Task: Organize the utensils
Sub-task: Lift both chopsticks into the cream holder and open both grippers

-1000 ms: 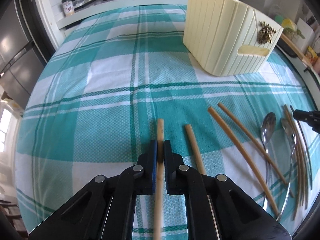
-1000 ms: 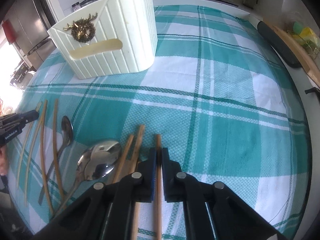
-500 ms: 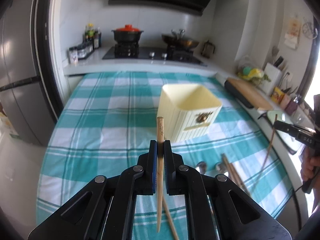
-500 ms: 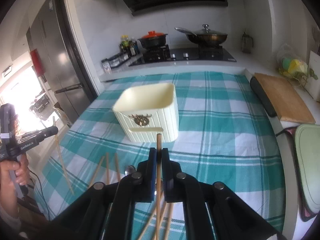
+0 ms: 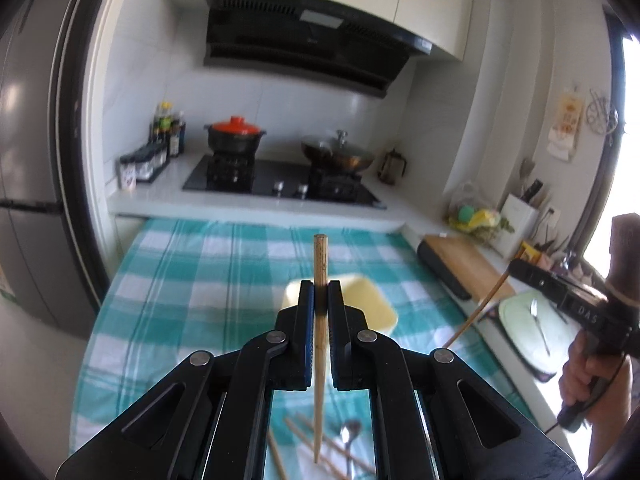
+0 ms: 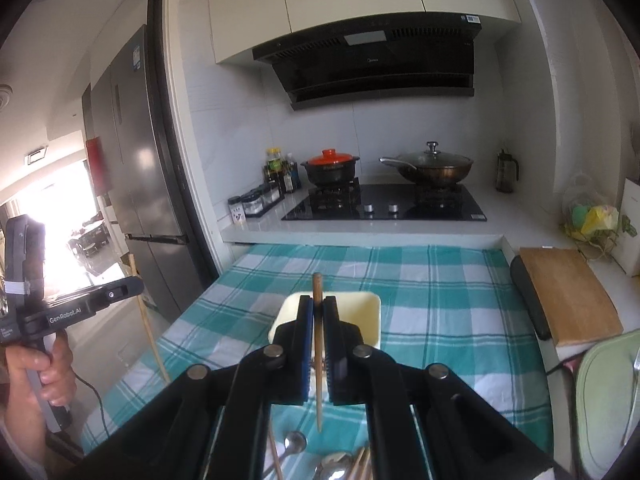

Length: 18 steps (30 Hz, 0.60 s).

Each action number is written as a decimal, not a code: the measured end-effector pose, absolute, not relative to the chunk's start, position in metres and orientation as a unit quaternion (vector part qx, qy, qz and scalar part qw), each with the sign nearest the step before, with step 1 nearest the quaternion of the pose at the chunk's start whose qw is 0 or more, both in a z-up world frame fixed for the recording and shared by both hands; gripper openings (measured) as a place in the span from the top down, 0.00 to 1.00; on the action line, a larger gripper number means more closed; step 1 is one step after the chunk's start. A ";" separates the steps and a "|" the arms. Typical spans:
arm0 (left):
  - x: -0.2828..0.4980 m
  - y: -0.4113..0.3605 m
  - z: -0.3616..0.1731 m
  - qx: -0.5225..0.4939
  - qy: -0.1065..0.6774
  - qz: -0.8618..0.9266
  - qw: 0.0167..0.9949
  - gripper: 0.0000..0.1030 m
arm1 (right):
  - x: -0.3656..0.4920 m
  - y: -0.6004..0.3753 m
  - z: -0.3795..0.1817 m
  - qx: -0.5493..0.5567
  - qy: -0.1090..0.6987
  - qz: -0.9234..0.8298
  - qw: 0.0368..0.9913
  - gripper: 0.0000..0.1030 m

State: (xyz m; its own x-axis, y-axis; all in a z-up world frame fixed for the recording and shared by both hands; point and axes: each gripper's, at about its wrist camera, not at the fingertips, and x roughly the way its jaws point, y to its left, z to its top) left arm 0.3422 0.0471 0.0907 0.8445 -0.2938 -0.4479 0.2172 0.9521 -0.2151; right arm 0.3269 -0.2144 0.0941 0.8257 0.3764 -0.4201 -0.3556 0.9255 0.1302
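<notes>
Two grippers are each clamped on one wooden chopstick held upright above the teal checked cloth [image 6: 440,280]: the left gripper [image 5: 321,304] pinches the left chopstick [image 5: 320,264], the right gripper [image 6: 317,316] the right chopstick [image 6: 317,288]. Beyond both stands the cream bin [image 6: 368,316], while spoons [image 6: 294,442] and loose chopsticks [image 5: 294,430] lie on the cloth below. "GenRobot.AI" reads on the left gripper's side in the right view, "DAS" on the right gripper in the left view; other labels are unreadable.
</notes>
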 end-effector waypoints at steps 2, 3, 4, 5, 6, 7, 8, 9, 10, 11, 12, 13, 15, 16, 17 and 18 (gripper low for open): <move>0.361 0.040 0.104 -0.074 0.231 -0.131 0.961 0.96 | 0.346 -0.210 0.111 0.024 0.218 0.194 0.956 0.95; 0.373 0.035 0.110 -0.075 0.224 -0.130 0.963 0.96 | 0.354 -0.208 0.117 0.025 0.216 0.194 0.957 0.95; 0.385 0.030 0.115 -0.077 0.219 -0.129 0.964 0.96 | 0.364 -0.207 0.122 0.023 0.214 0.194 0.957 0.95; 0.396 0.026 0.119 -0.079 0.214 -0.128 0.965 0.96 | 0.375 -0.204 0.127 0.019 0.212 0.192 0.958 0.95; 0.407 0.021 0.121 -0.080 0.209 -0.124 0.967 0.96 | 0.387 -0.201 0.131 0.014 0.210 0.189 0.959 0.95; 0.418 0.016 0.122 -0.080 0.204 -0.121 0.968 0.96 | 0.398 -0.198 0.133 0.011 0.209 0.186 0.960 0.95; 0.429 0.011 0.122 -0.079 0.201 -0.117 0.969 0.96 | 0.409 -0.196 0.134 0.008 0.209 0.184 0.960 0.95; 0.440 0.006 0.119 -0.077 0.199 -0.112 0.971 0.96 | 0.418 -0.194 0.133 0.005 0.211 0.183 0.960 0.95; 0.451 0.001 0.114 -0.076 0.199 -0.108 0.971 0.96 | 0.429 -0.192 0.131 0.003 0.215 0.182 0.960 0.95; 0.462 -0.003 0.108 -0.075 0.203 -0.105 0.971 0.96 | 0.440 -0.191 0.127 0.003 0.221 0.181 0.958 0.95; 0.471 -0.007 0.101 -0.074 0.210 -0.102 0.970 0.96 | 0.451 -0.190 0.122 0.005 0.231 0.182 0.956 0.95; 0.481 -0.010 0.092 -0.074 0.220 -0.099 0.968 0.96 | 0.463 -0.189 0.115 0.009 0.244 0.185 0.952 0.95; 0.499 -0.014 0.073 -0.076 0.244 -0.094 0.962 0.96 | 0.485 -0.190 0.098 0.019 0.269 0.185 0.945 0.95; 0.507 -0.015 0.063 -0.076 0.257 -0.090 0.959 0.96 | 0.496 -0.190 0.090 0.022 0.282 0.186 0.941 0.95; 0.513 -0.017 0.053 -0.076 0.269 -0.088 0.956 0.96 | 0.506 -0.190 0.081 0.024 0.298 0.187 0.936 0.95; 0.519 -0.018 0.042 -0.075 0.281 -0.086 0.953 0.96 | 0.516 -0.190 0.071 0.030 0.312 0.187 0.931 0.95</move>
State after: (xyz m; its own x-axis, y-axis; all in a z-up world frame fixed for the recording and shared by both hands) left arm 0.5191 -0.0176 0.0424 0.8270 -0.2062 -0.5230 0.1219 0.9739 -0.1912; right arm 0.5161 -0.1902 0.0713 0.7344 0.3676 -0.5705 -0.3302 0.9279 0.1728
